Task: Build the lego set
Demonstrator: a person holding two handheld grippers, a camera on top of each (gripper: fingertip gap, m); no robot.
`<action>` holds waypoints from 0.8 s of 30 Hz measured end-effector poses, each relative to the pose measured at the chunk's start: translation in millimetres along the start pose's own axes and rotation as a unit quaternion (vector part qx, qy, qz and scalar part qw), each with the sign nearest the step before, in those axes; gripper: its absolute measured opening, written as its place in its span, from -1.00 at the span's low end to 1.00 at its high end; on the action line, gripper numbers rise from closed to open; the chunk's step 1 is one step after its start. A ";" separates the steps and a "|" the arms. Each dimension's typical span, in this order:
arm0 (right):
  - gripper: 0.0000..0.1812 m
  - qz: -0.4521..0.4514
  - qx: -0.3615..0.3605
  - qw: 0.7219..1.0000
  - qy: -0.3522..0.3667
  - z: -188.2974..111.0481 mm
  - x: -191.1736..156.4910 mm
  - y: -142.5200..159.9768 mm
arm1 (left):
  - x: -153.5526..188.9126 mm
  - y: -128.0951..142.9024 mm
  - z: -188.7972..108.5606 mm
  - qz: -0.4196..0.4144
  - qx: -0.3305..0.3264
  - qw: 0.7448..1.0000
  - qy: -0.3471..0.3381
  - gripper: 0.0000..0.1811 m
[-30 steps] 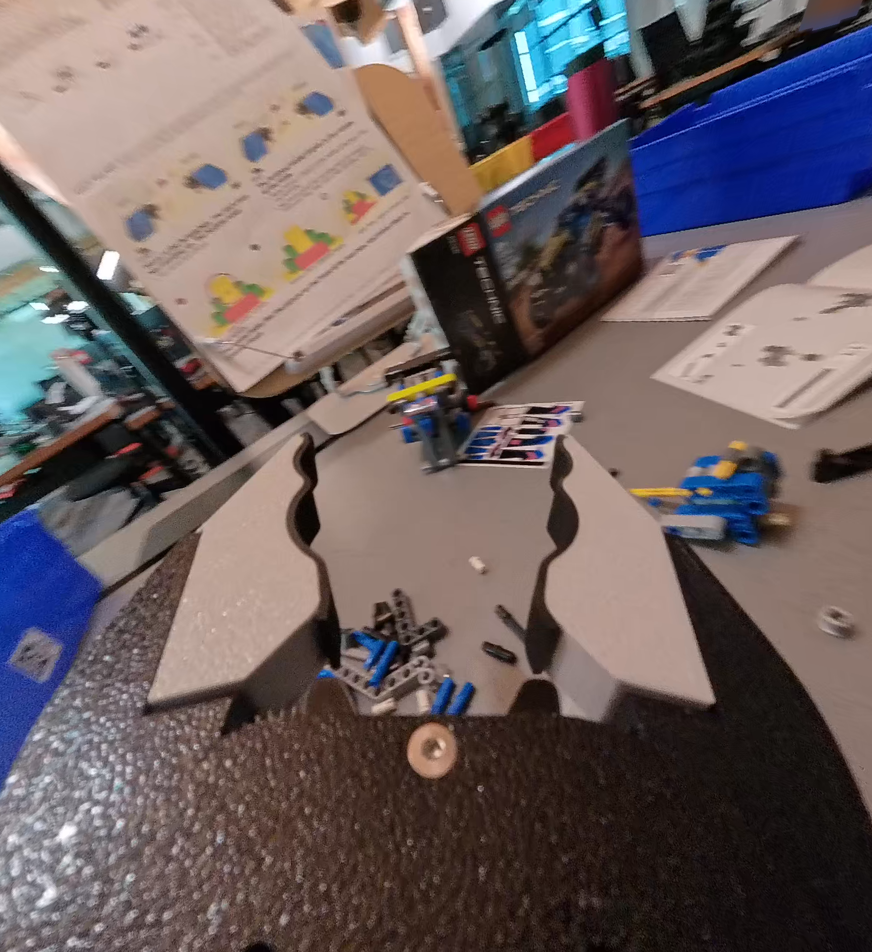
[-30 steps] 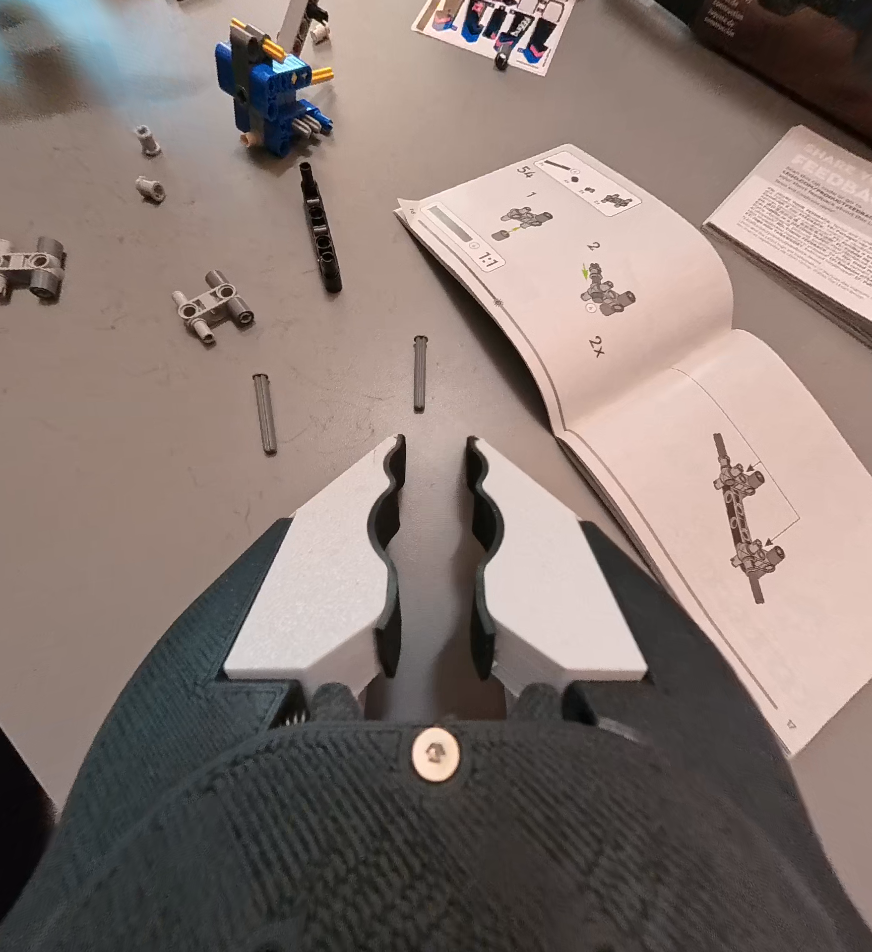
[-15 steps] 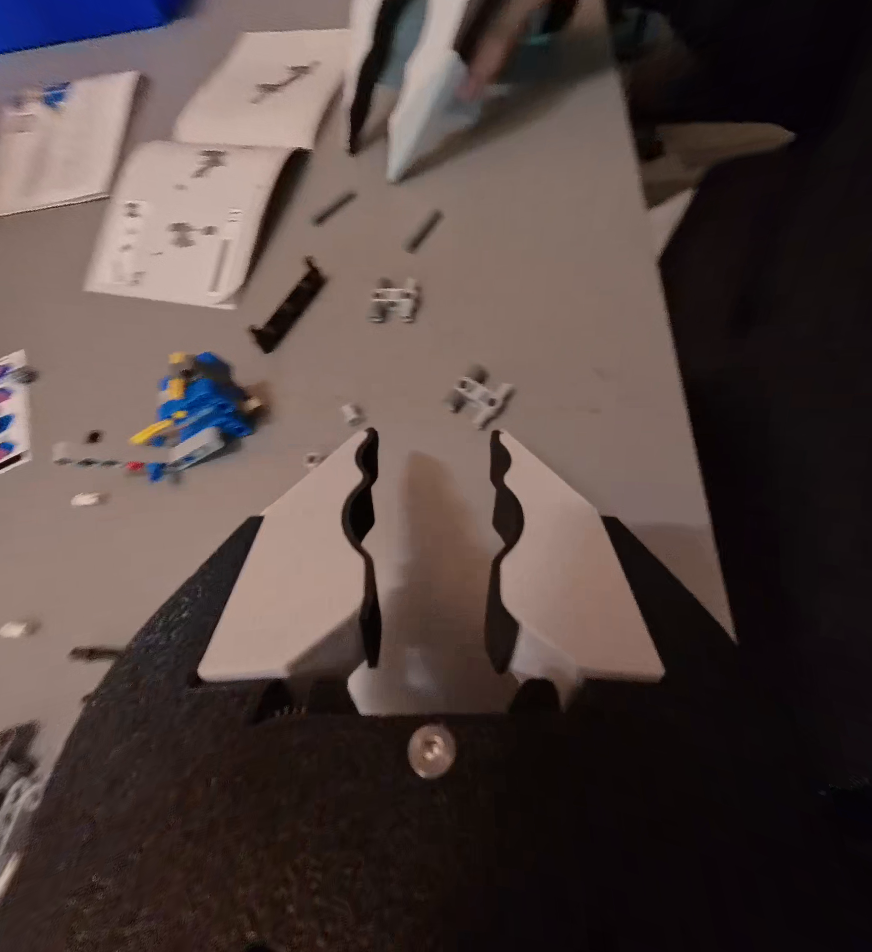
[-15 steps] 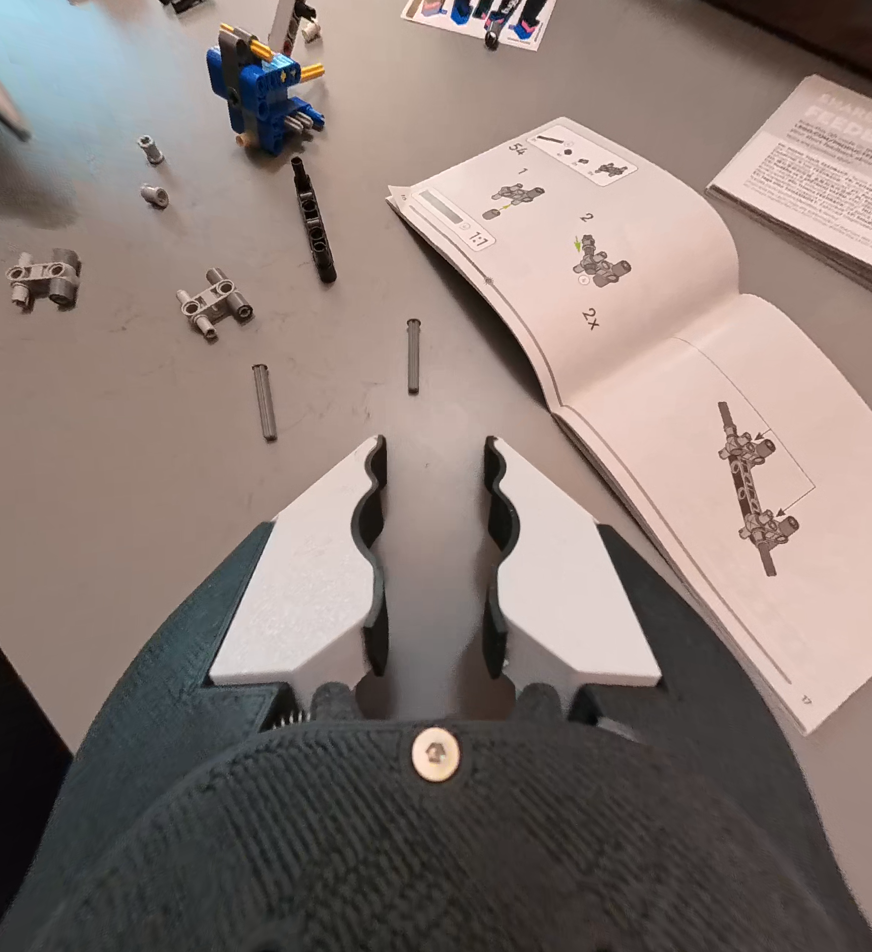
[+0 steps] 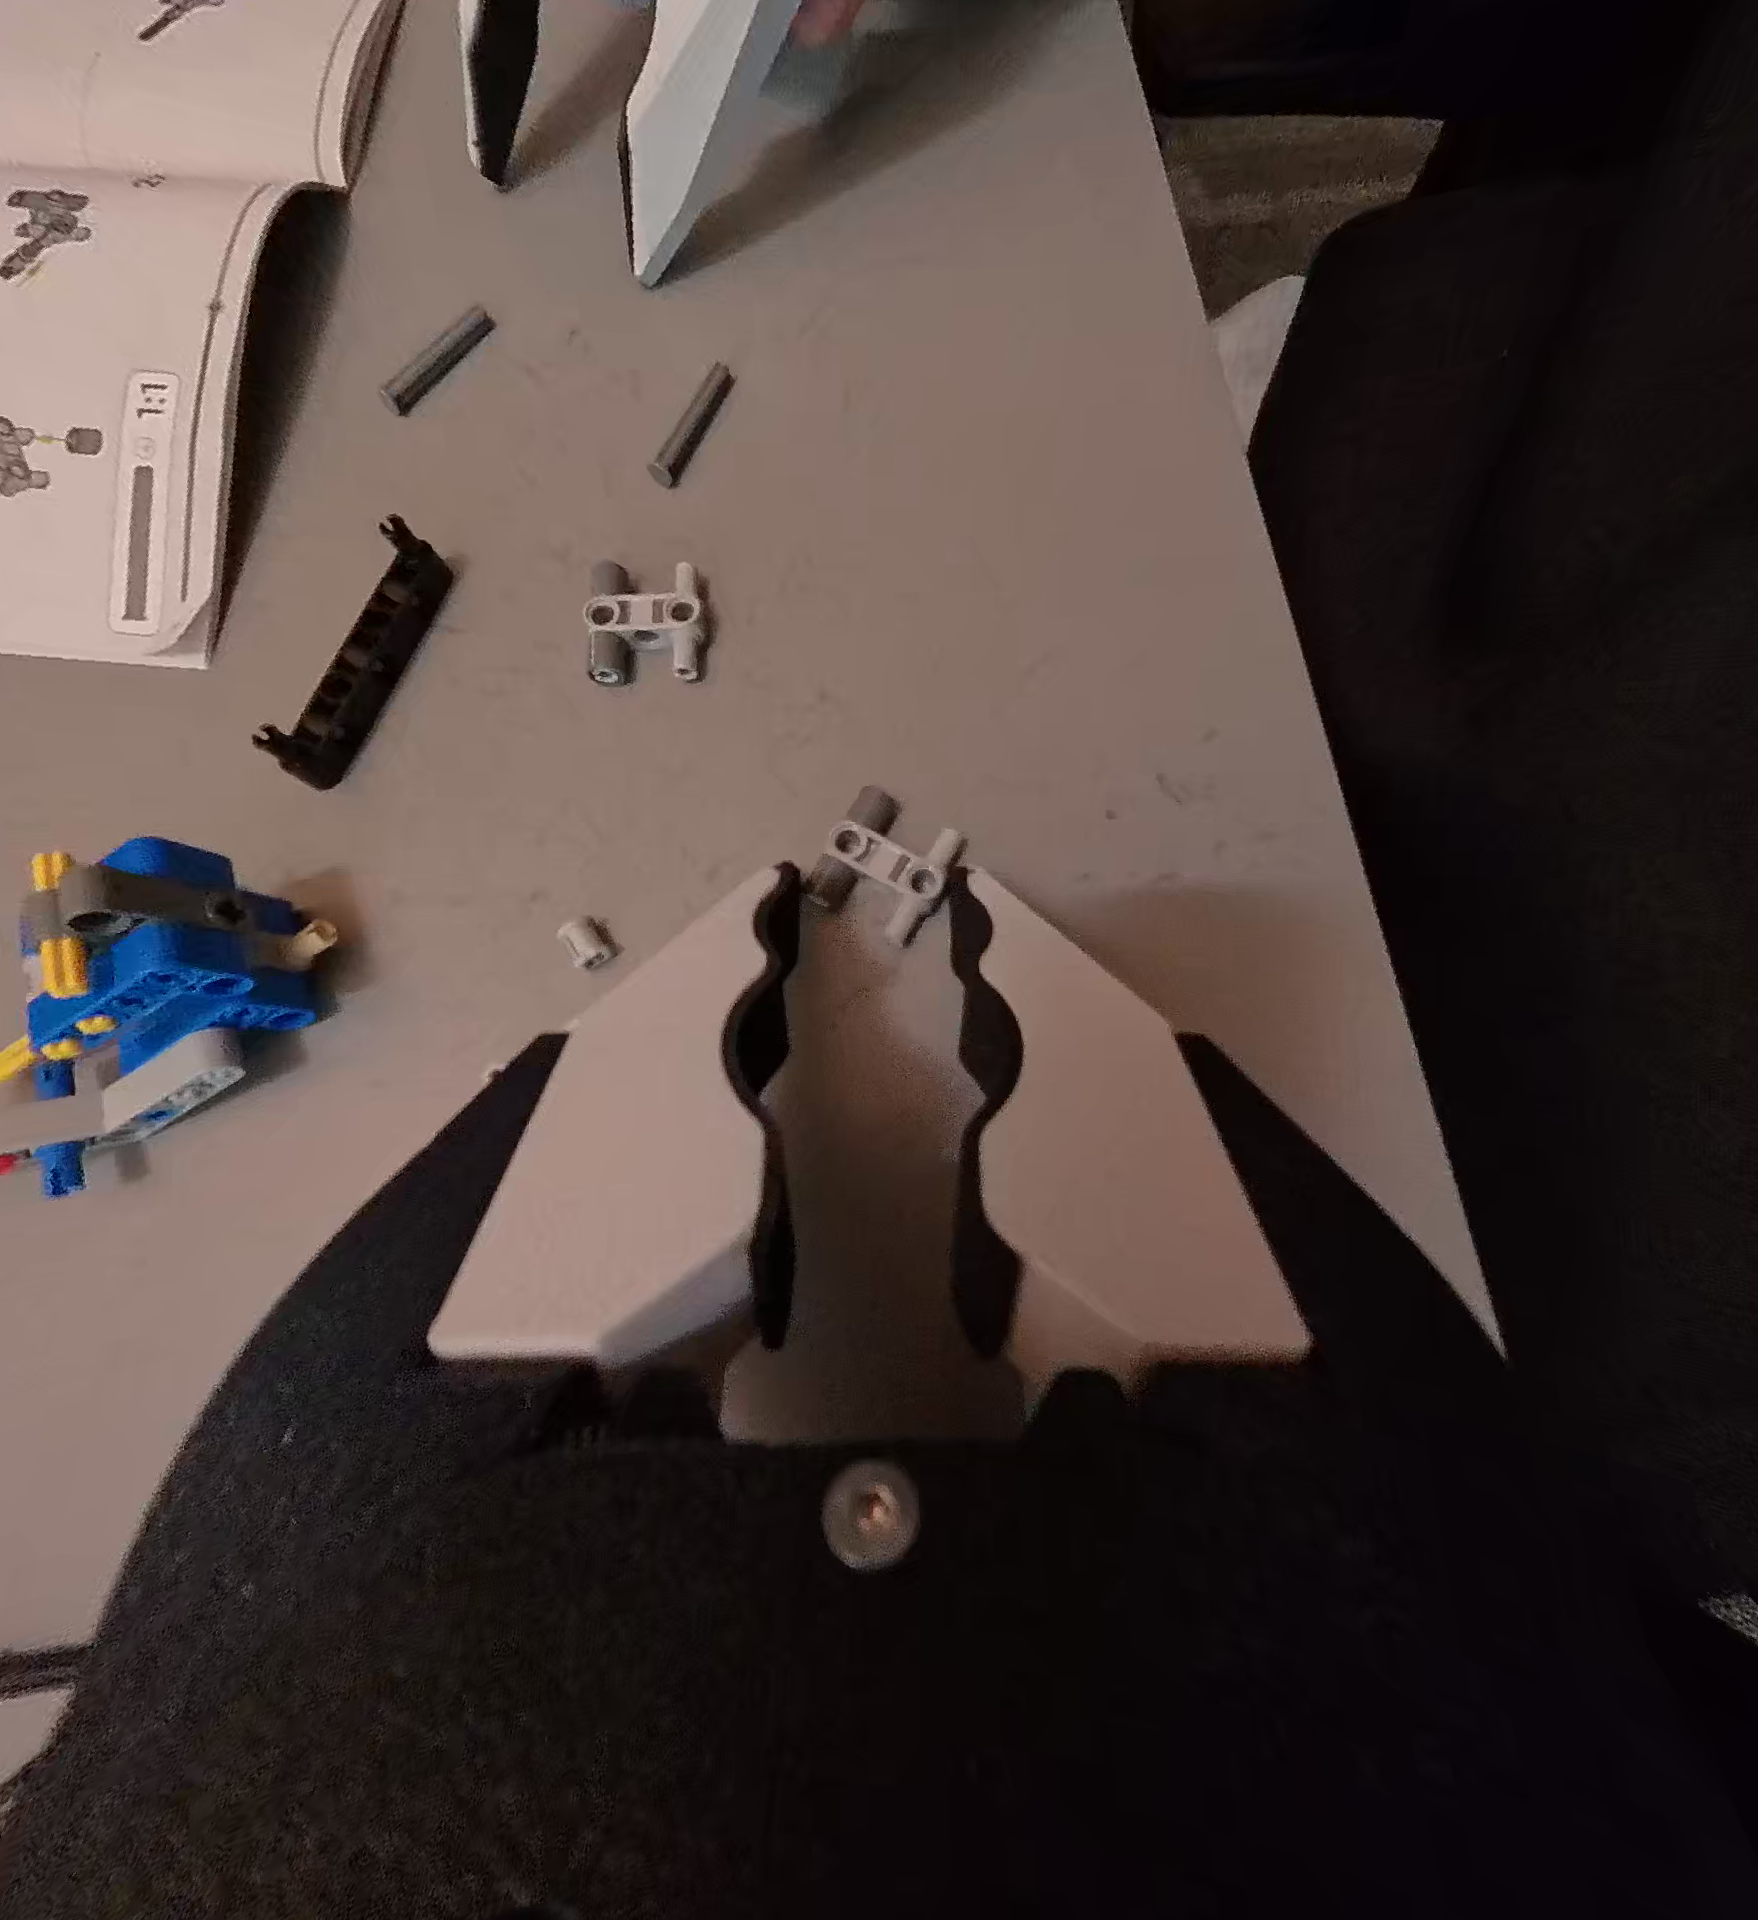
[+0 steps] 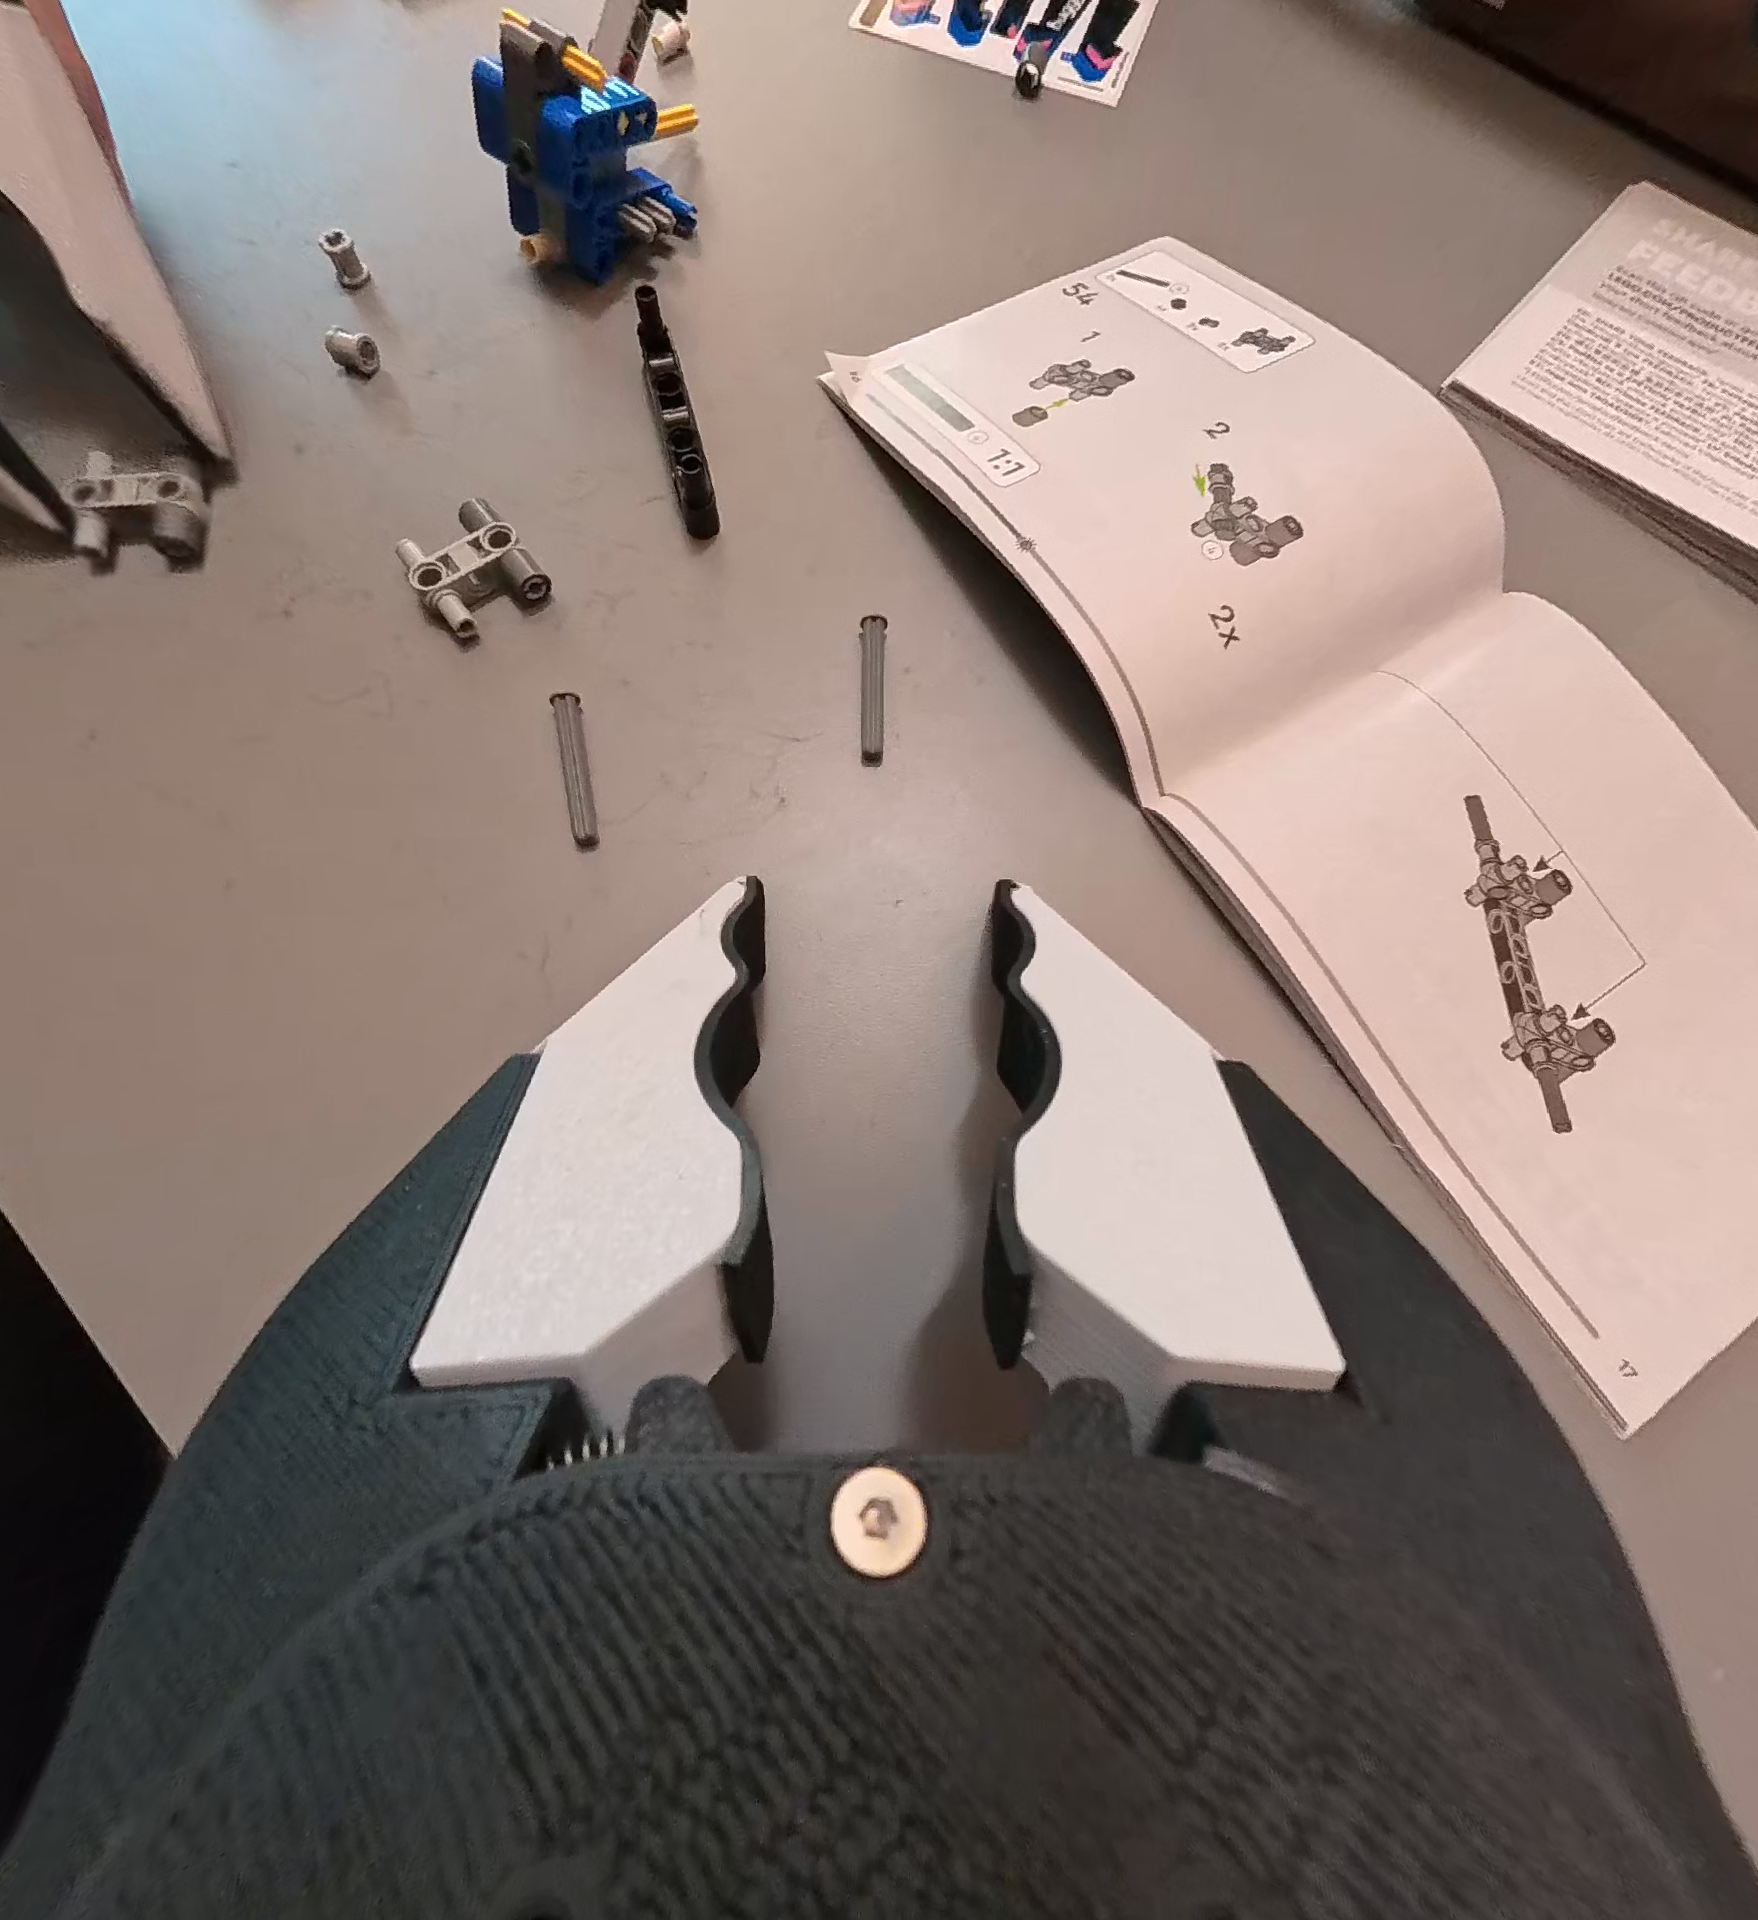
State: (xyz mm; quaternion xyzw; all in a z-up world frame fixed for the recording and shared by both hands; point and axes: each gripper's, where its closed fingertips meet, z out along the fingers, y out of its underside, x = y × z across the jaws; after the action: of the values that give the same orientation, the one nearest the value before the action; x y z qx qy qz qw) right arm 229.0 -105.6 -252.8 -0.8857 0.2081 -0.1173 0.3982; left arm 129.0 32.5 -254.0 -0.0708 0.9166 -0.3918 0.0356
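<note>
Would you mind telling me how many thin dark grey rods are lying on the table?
2. One rod lies ahead-left of the right gripper; the other rod lies straight ahead, nearer the open booklet. None seems hidden.

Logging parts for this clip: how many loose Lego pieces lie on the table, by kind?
Grey connectors: 2
Grey axles: 2
Small grey bushes: 2
Black beam: 1
Total: 7, leaving out the blue assembly.

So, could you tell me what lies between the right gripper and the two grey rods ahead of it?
Nothing: in the right wrist view only bare table separates the right gripper from the grey rods.
</note>
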 end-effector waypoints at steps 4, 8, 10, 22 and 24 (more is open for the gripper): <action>-0.52 0.000 0.000 1.000 0.001 0.0 0.4 0.0 | -0.2 -2.8 4.3 0.000 0.003 1.000 -0.005 -0.73; -0.52 -0.004 0.001 1.000 0.005 -0.2 0.3 -0.2 | -2.9 -7.9 7.5 0.014 0.007 0.999 -0.030 -0.73; -0.53 -0.007 0.001 1.000 0.007 -0.3 0.1 -0.3 | -3.5 -10.7 9.3 0.025 0.007 0.999 -0.041 -0.73; -0.51 -0.002 0.001 1.000 0.004 -0.7 0.5 0.0 | -16.8 -22.9 7.4 0.046 0.036 0.993 -0.100 -0.73; -0.46 0.001 -0.001 1.000 -0.005 -1.5 -1.1 1.0 | -18.5 -22.4 6.3 0.047 0.033 0.992 -0.109 -0.73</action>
State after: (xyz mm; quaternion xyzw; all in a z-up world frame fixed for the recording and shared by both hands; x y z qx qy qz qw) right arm 227.2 -106.7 -252.6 -0.8863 0.2070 -0.1122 0.3987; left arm 150.3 15.6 -241.9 -0.0688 0.8961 -0.4099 0.1558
